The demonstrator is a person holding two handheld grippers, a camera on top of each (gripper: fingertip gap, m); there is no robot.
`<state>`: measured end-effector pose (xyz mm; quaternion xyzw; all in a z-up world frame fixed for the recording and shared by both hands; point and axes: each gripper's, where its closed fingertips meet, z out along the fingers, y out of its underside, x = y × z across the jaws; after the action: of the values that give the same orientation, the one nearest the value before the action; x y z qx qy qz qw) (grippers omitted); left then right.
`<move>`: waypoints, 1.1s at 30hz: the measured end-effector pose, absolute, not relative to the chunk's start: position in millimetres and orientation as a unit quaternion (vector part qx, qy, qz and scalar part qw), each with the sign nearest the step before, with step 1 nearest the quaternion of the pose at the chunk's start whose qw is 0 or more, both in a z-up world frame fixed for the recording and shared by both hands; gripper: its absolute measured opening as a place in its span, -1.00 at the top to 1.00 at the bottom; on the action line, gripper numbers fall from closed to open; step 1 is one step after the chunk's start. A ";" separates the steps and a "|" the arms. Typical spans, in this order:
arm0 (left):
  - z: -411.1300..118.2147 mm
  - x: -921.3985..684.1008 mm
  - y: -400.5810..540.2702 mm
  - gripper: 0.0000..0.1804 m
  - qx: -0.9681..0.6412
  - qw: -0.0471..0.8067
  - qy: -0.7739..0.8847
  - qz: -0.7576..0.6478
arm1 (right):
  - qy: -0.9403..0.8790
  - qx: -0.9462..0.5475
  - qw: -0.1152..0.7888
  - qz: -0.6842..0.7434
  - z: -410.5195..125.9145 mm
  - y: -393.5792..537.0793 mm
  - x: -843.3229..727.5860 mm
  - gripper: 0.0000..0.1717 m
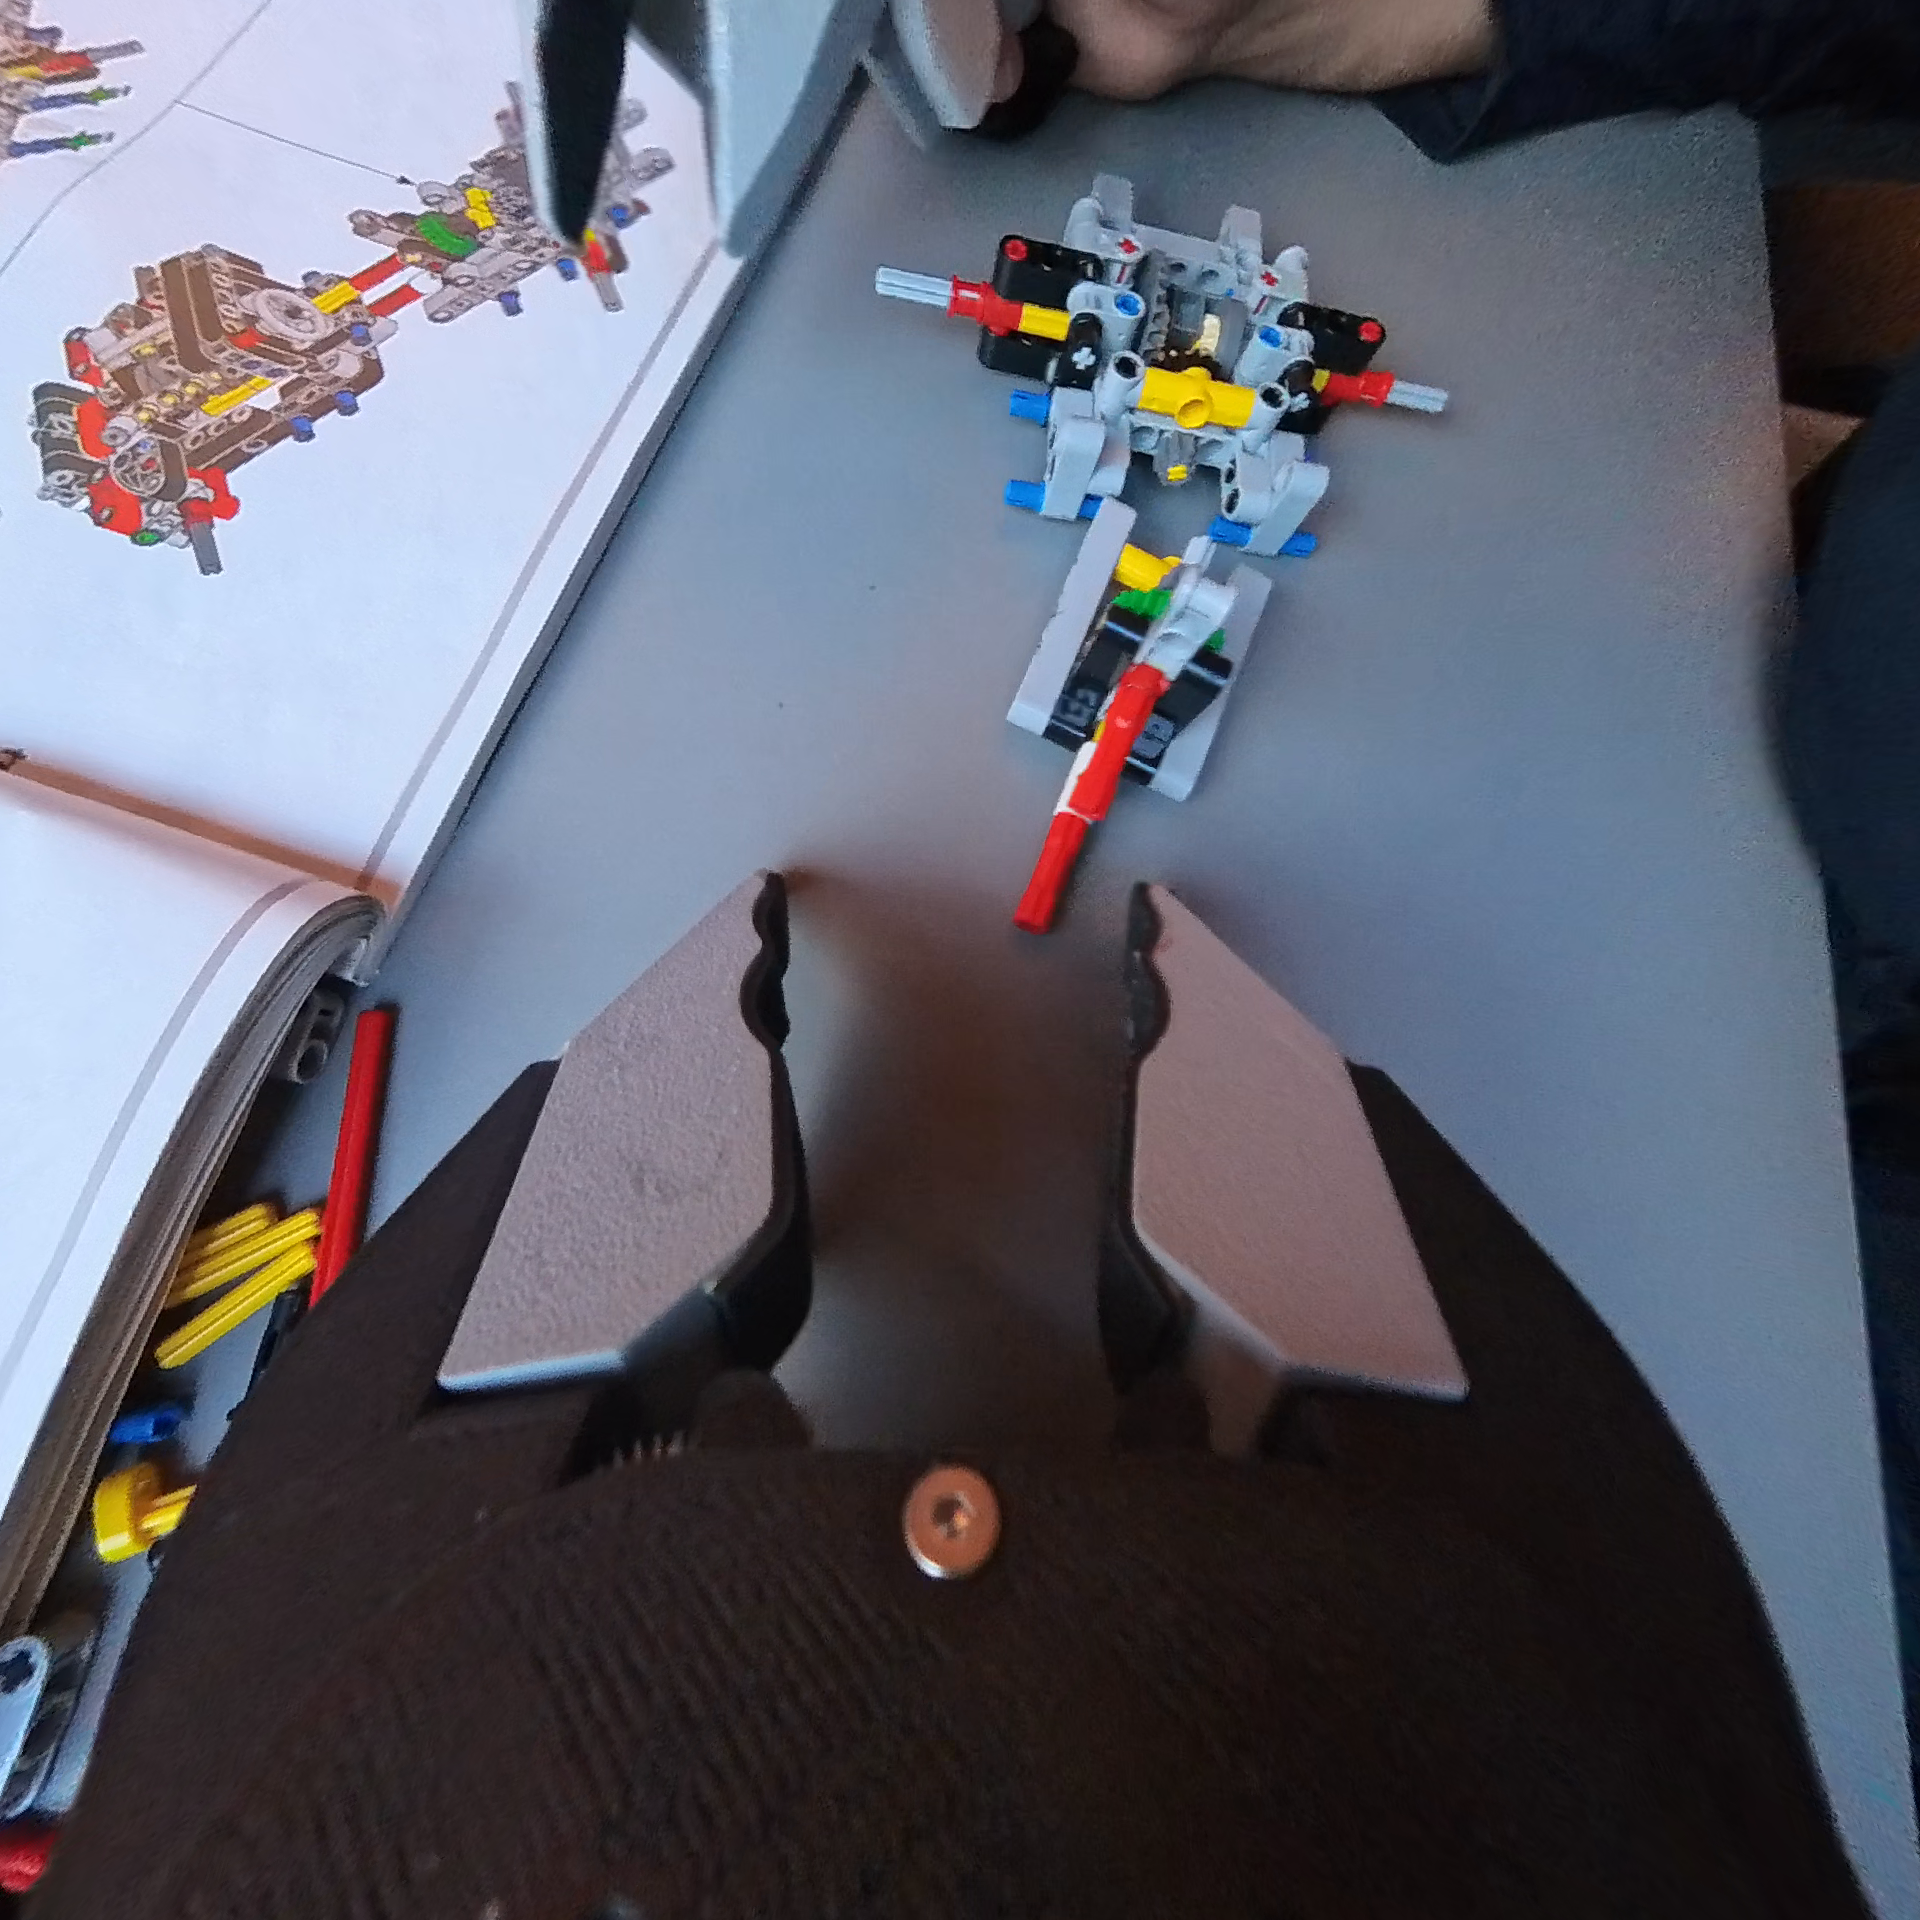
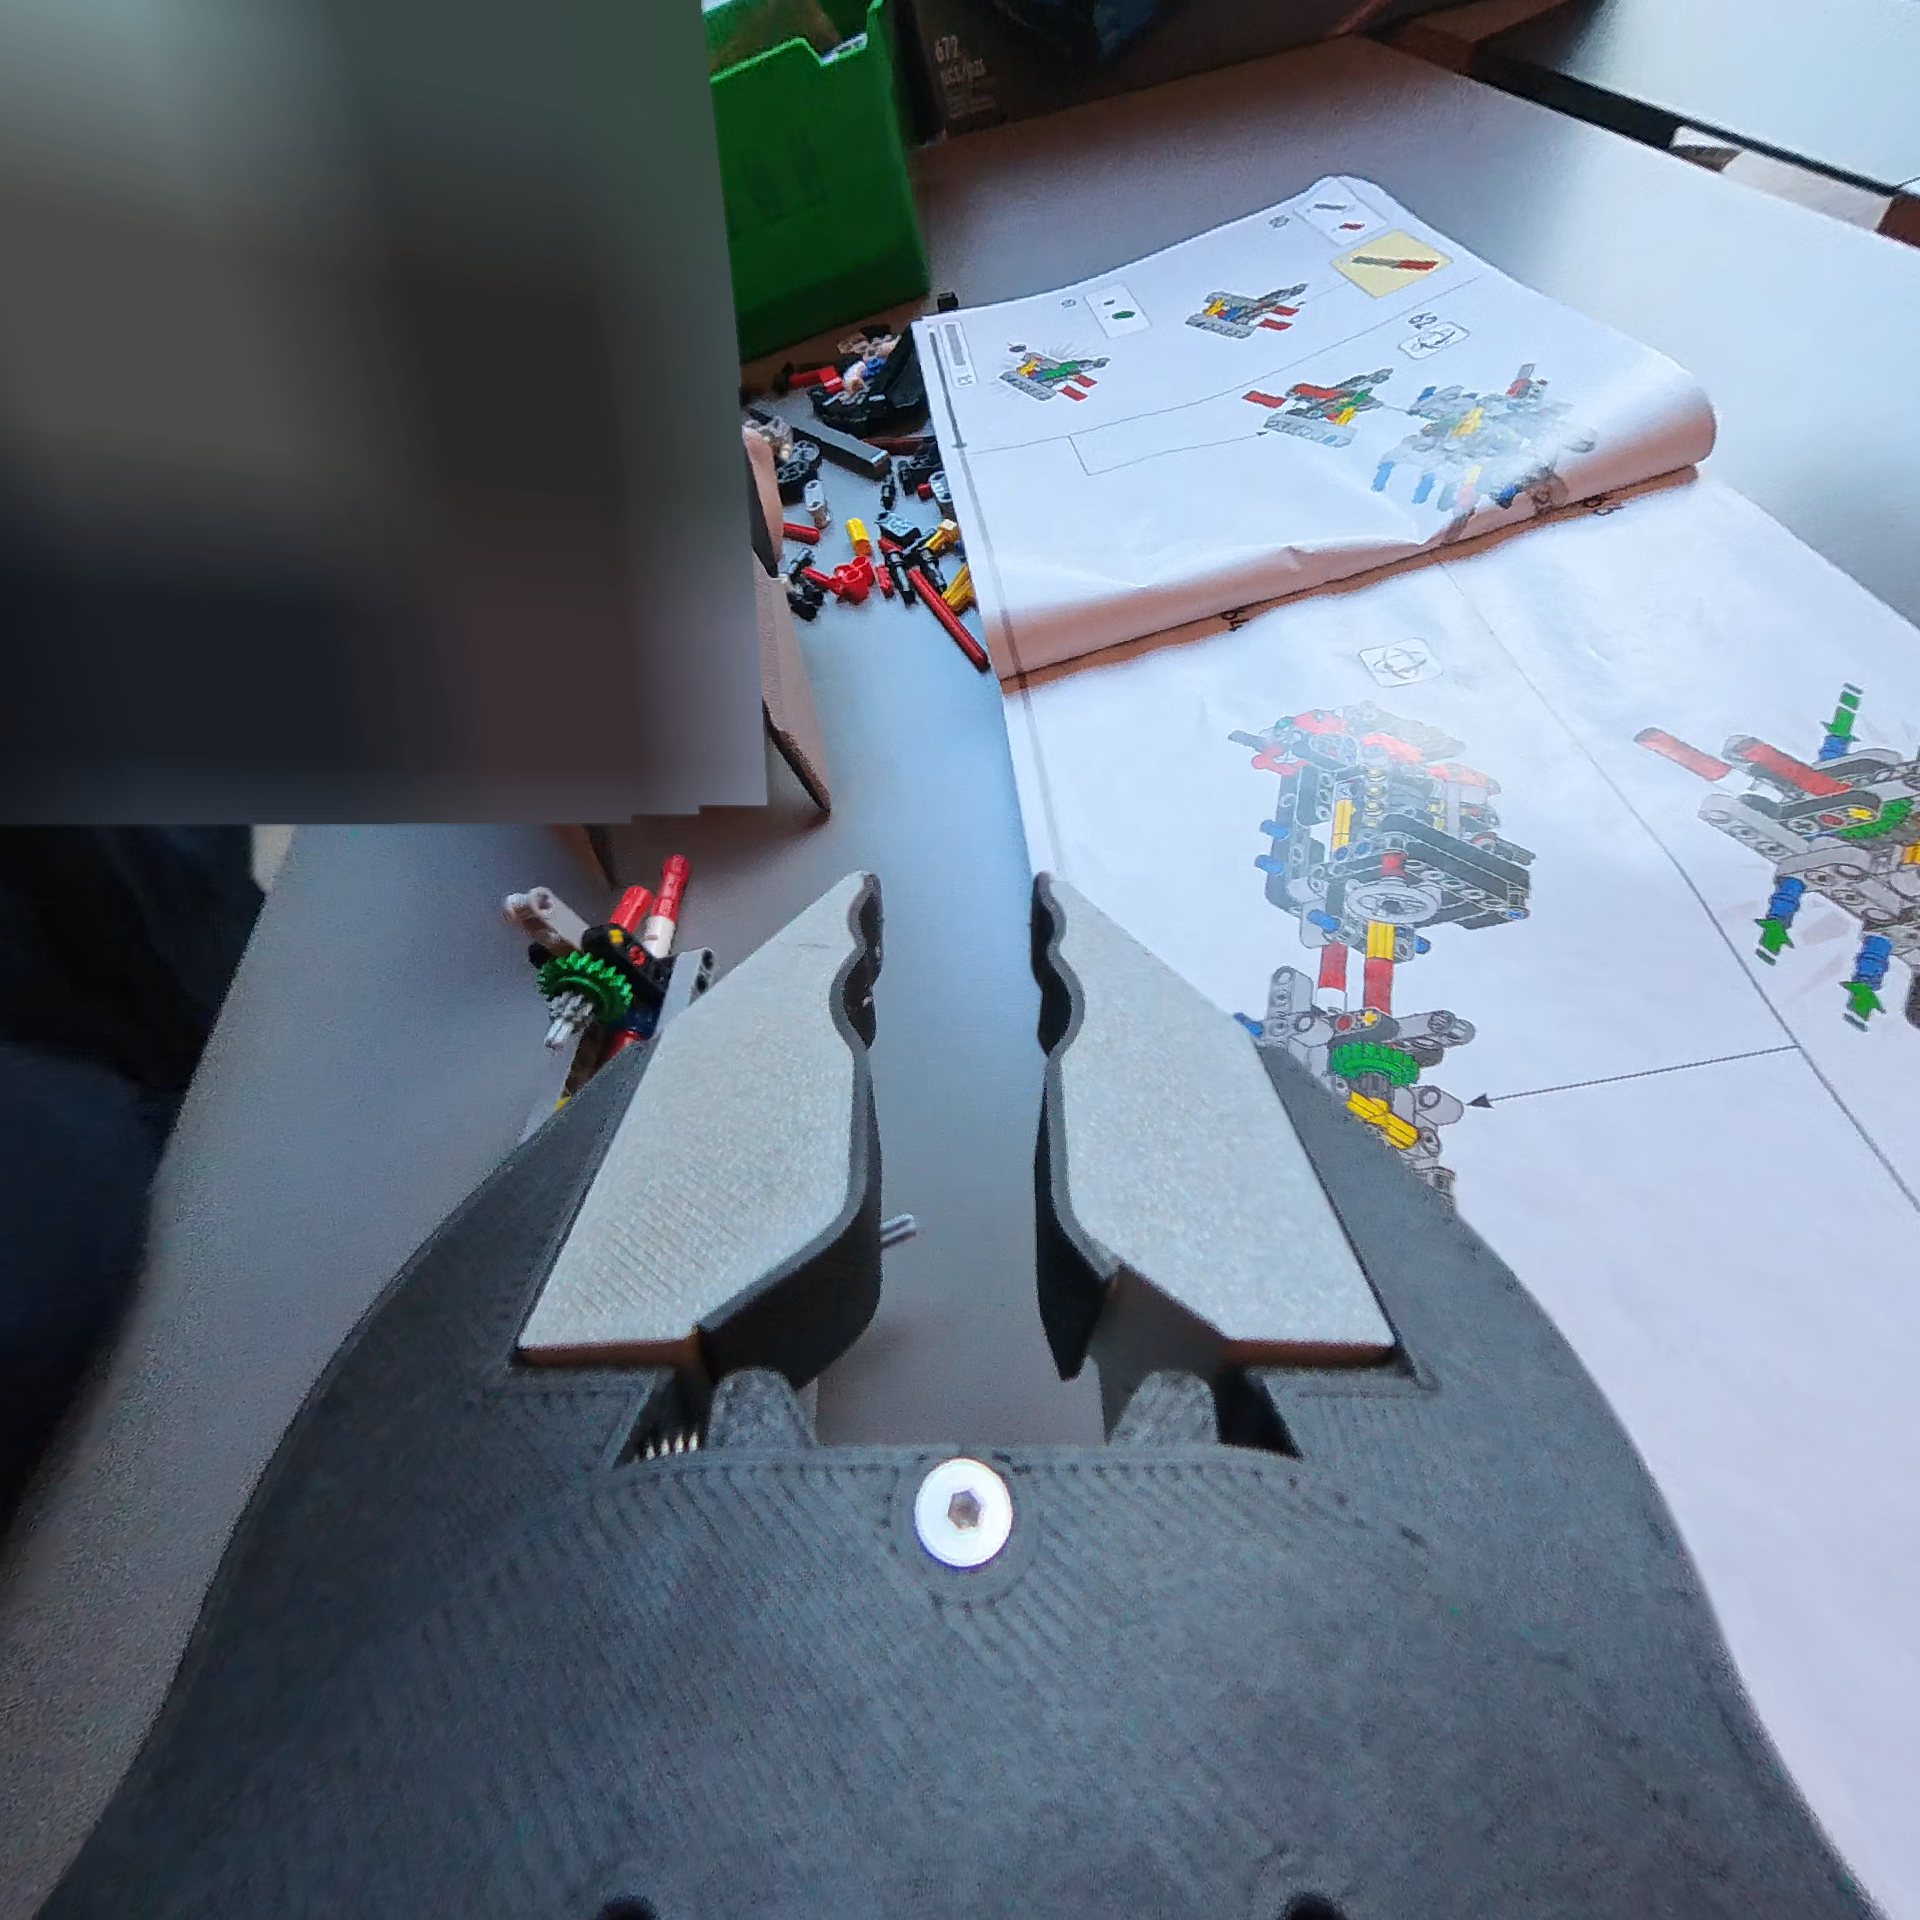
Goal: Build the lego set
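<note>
Red axle point(image 1: 1070, 831) of the small sub-assembly point(image 1: 1143, 665) lies on the counter point(image 1: 727, 675), its tip just ahead of my left tool point(image 1: 961, 904), released and empty. Risk: a finger point(image 1: 1148, 935) nudges the axle sideways (piece looks light). Right tool point(image 2: 956, 935) also gapes, empty, beside the manual point(image 2: 1558, 1039).

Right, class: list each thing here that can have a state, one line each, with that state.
Left tongs: open, nothing held.
Right tongs: open, nothing held.
Instruction booklet: lying open, pages flat.
Large grey toy model: part-built, resting on the table.
Small model with red rod: lying on the table, ungripped.
Green bin: open-topped.
</note>
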<state>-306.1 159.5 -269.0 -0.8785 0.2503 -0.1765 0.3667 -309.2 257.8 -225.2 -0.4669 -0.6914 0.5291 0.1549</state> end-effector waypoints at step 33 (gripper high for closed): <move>-265.4 -237.5 124.3 0.60 -0.864 0.334 0.268 -0.265 | -0.648 -0.580 0.325 0.371 -227.6 164.9 -228.1 0.49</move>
<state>-237.5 124.3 -265.4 -0.8641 0.2676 -0.2647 0.3341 -228.1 164.9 -227.6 -0.5798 -0.6484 0.3712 0.3250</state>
